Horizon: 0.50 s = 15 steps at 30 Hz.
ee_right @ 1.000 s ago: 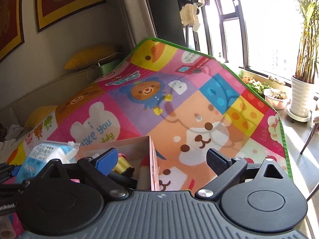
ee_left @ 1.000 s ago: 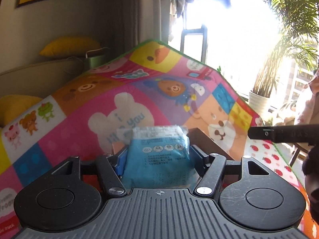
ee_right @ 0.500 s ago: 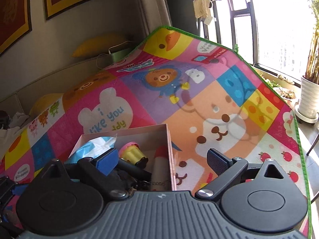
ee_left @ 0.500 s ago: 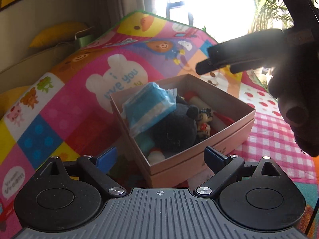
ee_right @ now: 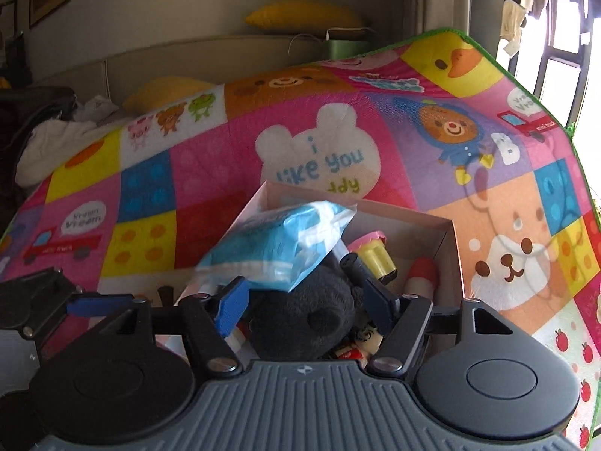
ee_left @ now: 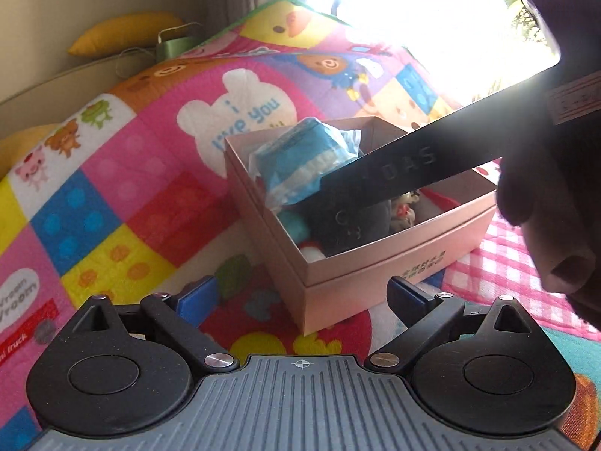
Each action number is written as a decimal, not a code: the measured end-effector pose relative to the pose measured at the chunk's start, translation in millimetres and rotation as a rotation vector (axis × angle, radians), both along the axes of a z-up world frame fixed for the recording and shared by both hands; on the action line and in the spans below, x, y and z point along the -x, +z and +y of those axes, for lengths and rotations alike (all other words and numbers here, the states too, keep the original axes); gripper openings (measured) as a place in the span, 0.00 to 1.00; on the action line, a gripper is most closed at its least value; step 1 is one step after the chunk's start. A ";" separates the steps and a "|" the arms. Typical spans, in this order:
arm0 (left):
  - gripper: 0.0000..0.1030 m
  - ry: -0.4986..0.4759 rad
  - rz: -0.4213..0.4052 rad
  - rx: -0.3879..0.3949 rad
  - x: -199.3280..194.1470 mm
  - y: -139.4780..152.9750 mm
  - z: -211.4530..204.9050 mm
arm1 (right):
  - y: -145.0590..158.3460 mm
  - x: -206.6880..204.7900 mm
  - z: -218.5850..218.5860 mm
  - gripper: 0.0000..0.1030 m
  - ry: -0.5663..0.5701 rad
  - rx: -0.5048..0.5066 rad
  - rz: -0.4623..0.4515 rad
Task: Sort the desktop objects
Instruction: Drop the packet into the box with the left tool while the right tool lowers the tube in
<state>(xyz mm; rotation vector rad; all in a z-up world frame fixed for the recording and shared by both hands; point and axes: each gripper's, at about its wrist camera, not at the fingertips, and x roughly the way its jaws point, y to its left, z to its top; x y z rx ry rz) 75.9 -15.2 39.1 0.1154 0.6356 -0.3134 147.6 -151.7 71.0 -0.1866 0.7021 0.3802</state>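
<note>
Since a second ago the blue tissue pack [ee_left: 304, 159] has gone from between the left gripper's pads into the pink cardboard box [ee_left: 375, 263], and that gripper has backed off. Now the left gripper [ee_left: 300, 297] is sitting on the near side of the box with its blue-padded jaws spread wide and nothing between them, hovering over the mat.

The pack is a soft, crinkly plastic pillow shape, lying tilted on top of the pile at the far-left corner of the box, resting on a fuzzy black plush toy [ee_right: 308, 319]. Also in the box: a small yellow cup-shaped toy with a pink rim [ee_right: 373, 253], a red-and-white cylinder [ee_right: 422, 274], and a little figure with a painted face [ee_right: 362, 336] tucked near the plush.

The right gripper [ee_right: 308, 300] is reaching in over the box, jaws apart on either side of the plush, not squeezing anything as far as I can see. In the left wrist view its long flat black body is cutting diagonally across the box.

Everything is sitting on a quilted cartoon play mat [ee_right: 150, 188] with bright squares, bears and a duck. Yellow cushions [ee_right: 300, 15] are lying at the far end against the wall.
</note>
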 end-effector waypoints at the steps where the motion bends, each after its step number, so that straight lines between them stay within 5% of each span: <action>1: 0.96 -0.002 -0.002 -0.004 0.7 0.2 -1.4 | -4.3 -4.6 2.2 0.73 -0.003 -0.003 0.015; 5: 0.97 0.006 -0.015 -0.023 -0.5 1.3 -2.8 | -25.9 -29.8 3.1 0.71 -0.053 0.003 0.147; 15: 0.99 0.020 -0.016 -0.017 -7.1 -0.4 0.6 | 17.4 14.2 -43.0 0.67 -0.159 0.097 -0.014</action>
